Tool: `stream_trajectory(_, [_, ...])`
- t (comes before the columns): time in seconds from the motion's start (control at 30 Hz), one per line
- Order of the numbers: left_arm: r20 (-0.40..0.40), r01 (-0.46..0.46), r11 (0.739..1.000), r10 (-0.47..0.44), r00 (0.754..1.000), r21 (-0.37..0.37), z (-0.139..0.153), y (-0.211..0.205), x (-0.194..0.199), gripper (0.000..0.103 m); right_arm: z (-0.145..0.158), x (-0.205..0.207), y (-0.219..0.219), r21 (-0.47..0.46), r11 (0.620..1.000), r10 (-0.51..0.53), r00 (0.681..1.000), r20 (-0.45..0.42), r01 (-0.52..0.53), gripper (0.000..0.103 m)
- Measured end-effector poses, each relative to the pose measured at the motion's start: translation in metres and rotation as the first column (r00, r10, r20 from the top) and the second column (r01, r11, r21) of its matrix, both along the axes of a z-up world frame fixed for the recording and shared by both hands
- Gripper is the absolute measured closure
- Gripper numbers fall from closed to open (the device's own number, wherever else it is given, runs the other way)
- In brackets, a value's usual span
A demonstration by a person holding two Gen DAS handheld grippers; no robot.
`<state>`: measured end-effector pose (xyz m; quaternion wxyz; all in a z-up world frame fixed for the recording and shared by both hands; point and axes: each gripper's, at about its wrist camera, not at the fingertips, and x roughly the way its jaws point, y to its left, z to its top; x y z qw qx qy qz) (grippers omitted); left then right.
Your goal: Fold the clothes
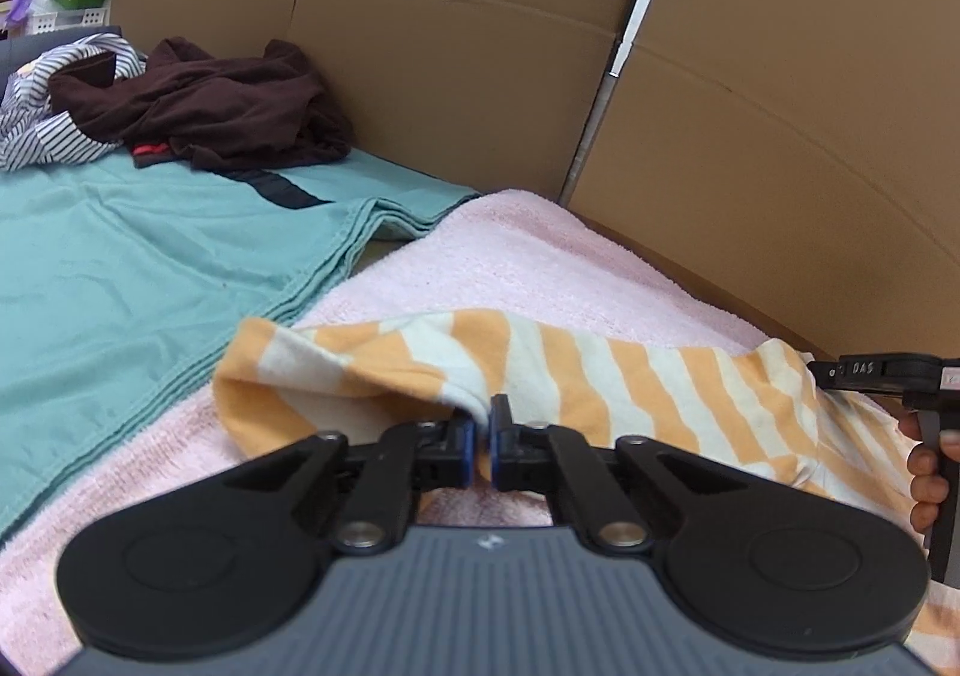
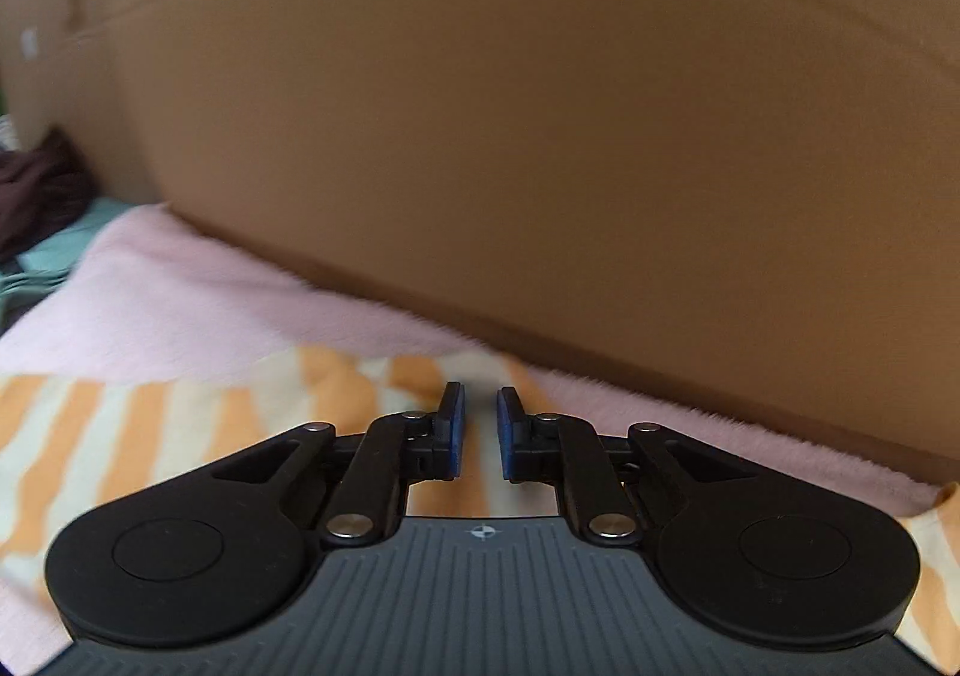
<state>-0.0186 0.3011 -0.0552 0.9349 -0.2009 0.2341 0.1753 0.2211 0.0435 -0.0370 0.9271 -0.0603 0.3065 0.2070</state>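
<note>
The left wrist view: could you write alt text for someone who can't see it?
A black handheld left gripper is pinched shut on a fold of an orange-and-white striped garment lying on a pink towel. A teal cloth and a heap of dark brown clothes lie to the left, cardboard boxes behind.

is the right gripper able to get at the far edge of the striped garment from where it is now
Probably yes. The right gripper hovers over the orange and white striped garment, whose far edge lies just ahead on the pink towel with nothing between. The cardboard wall stands close behind, which may limit forward room.
</note>
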Motion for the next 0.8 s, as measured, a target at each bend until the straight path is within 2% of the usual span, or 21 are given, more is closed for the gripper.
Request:
stream_trajectory(0.1, [0.005,-0.005,1.0,0.005,1.0,-0.007,0.0,0.001,0.0,0.103,0.012,-0.012,-0.013,0.129,0.992,0.0,1.0,-0.024,0.003,0.093])
stream_trajectory(0.23, [0.01,-0.005,1.0,0.005,1.0,-0.008,0.0,0.001,0.001,0.103,0.009,-0.023,-0.001,0.094,0.993,0.084,0.995,-0.061,-0.078,0.095])
stream_trajectory(0.27, [0.011,-0.001,1.0,0.001,1.0,-0.01,0.0,0.001,0.001,0.103,0.006,-0.022,0.002,0.071,0.995,0.075,0.996,-0.046,-0.072,0.095])
stream_trajectory(0.33, [0.014,0.008,1.0,-0.008,1.0,-0.016,0.0,0.002,0.0,0.103,0.001,-0.018,0.006,0.038,0.998,0.041,0.999,-0.02,-0.04,0.086])
stream_trajectory(0.4, [0.013,0.025,1.0,-0.024,1.0,-0.008,0.0,0.0,0.0,0.103,0.007,-0.024,0.005,0.076,0.997,0.009,1.0,-0.025,-0.007,0.085])
stream_trajectory(0.5, [0.019,0.079,0.997,-0.079,0.997,0.013,0.002,-0.006,0.002,0.103,0.024,-0.049,0.007,0.172,0.977,0.131,0.991,-0.019,-0.126,0.086])
stream_trajectory(0.63, [0.029,0.115,0.993,-0.115,0.993,0.015,0.003,-0.01,0.003,0.103,0.044,-0.08,0.016,0.172,0.948,0.273,0.962,-0.016,-0.267,0.086])
stream_trajectory(0.7, [0.009,0.133,0.991,-0.133,0.991,0.016,0.002,-0.012,0.006,0.103,0.048,-0.084,0.02,0.198,0.928,0.328,0.944,-0.038,-0.314,0.086])
stream_trajectory(0.8, [-0.02,0.158,0.986,-0.158,0.987,0.042,0.003,-0.017,0.008,0.094,0.056,-0.089,0.032,0.242,0.89,0.413,0.909,-0.064,-0.387,0.086])
